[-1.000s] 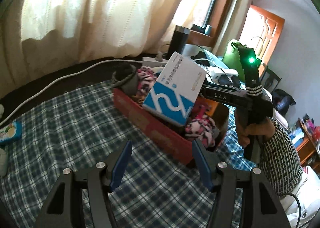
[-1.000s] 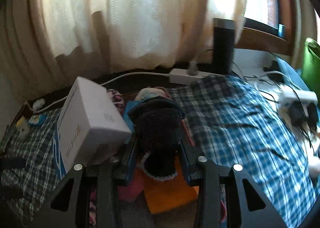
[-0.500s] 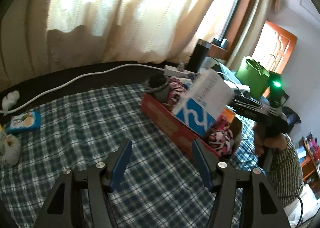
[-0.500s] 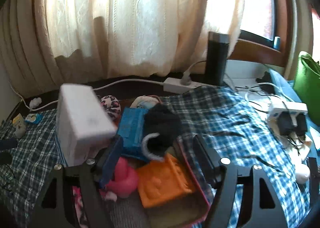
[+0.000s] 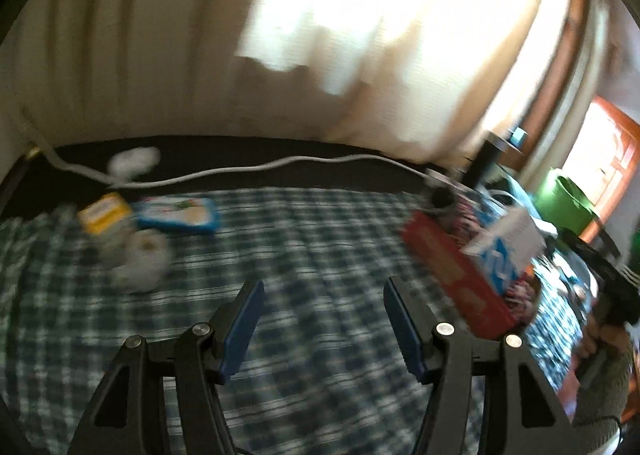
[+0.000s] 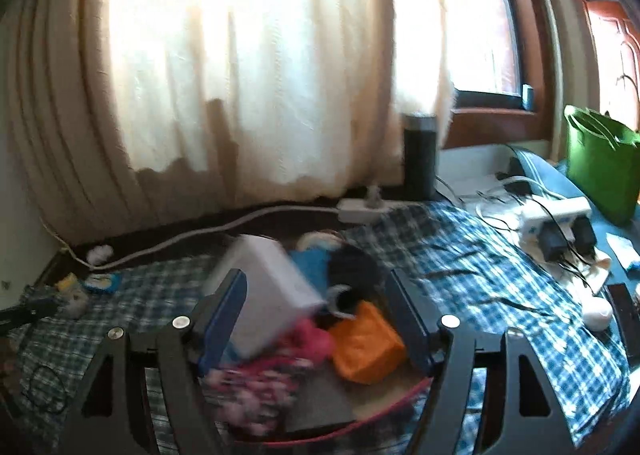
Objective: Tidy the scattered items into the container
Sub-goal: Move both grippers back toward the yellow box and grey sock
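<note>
Now that my right tool point(image 6: 320, 319) has let the black sock point(image 6: 352, 271) drop among the things in the red box point(image 5: 456, 279), it stands wide and empty above it. My left tool point(image 5: 322, 325), wide too, has swung toward the blue packet point(image 5: 176, 213), yellow packet point(image 5: 104, 212) and white bundle point(image 5: 140, 259) at left of frame on the checked blanket point(image 5: 300, 239), under a bright curtain point(image 5: 360, 35).

A cream curtain point(image 6: 248, 67) hangs behind a dark tumbler point(image 6: 419, 155), white power strip point(image 6: 362, 210) and green bag point(image 6: 602, 159).
</note>
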Tool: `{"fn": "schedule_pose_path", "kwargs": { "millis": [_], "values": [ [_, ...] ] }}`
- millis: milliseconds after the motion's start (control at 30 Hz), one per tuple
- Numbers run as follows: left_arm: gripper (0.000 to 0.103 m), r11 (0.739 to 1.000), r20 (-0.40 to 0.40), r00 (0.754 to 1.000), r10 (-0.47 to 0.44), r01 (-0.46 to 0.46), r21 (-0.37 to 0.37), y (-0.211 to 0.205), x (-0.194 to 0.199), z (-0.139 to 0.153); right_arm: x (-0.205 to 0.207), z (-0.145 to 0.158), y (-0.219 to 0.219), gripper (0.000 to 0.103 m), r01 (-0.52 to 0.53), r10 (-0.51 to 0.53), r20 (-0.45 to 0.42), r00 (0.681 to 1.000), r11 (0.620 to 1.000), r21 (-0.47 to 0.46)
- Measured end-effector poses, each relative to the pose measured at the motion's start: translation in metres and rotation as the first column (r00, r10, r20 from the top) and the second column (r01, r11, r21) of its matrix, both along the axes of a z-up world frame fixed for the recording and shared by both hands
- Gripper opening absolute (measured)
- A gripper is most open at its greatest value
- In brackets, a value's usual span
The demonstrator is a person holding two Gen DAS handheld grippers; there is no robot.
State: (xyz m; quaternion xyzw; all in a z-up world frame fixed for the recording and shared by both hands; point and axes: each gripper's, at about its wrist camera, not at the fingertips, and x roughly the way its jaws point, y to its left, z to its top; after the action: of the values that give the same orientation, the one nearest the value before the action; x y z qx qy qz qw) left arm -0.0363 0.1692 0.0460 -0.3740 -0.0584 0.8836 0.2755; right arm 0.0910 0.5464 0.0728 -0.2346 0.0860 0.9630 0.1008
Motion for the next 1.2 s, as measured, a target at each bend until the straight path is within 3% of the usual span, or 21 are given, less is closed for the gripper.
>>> {"fn": "schedule_pose_path", "kwargs": {
  "millis": [100,233,333,567,800,900,1100,1200],
  "values": [
    [0.064,0.996,0.02,0.996,0.086,-0.086,-0.017,-0.033,-0.012,-0.007,-0.005,0.007,-0.026,0.075,-0.053,0.054,-0.02,0.998,0.999,0.009],
    [0.075,0.98,0.056,0.98,0.193,-0.19,-0.059,-0.067,-0.035,-0.021,-0.012,0.014,-0.062,0.075,-0.128,0.128,-0.035,0.991,0.992,0.021],
    [0.075,0.977,0.114,0.971,0.211,-0.208,-0.039,-0.081,-0.05,-0.034,-0.022,0.011,-0.086,0.076,-0.188,0.188,-0.018,0.982,0.982,0.026],
    [0.075,0.968,0.141,0.959,0.247,-0.238,-0.077,-0.093,-0.075,-0.052,-0.043,-0.004,-0.12,0.076,-0.259,0.258,0.041,0.965,0.966,0.022],
    [0.075,0.957,0.101,0.952,0.288,-0.283,-0.063,-0.105,-0.096,-0.045,-0.061,-0.017,-0.141,0.076,-0.306,0.305,0.082,0.949,0.952,-0.003],
    [0.075,0.958,0.035,0.963,0.267,-0.262,-0.115,-0.103,-0.109,-0.042,-0.069,-0.022,-0.15,0.076,-0.327,0.326,0.098,0.94,0.945,-0.01],
    [0.075,0.952,-0.115,0.988,0.106,-0.134,-0.276,-0.088,-0.125,-0.053,-0.081,-0.034,-0.17,0.076,-0.369,0.367,0.141,0.919,0.929,-0.013],
    [0.075,0.94,-0.137,0.988,0.066,-0.107,-0.323,-0.085,-0.131,-0.061,-0.088,-0.039,-0.178,0.076,-0.385,0.381,0.165,0.91,0.923,-0.01]
  ]
}}
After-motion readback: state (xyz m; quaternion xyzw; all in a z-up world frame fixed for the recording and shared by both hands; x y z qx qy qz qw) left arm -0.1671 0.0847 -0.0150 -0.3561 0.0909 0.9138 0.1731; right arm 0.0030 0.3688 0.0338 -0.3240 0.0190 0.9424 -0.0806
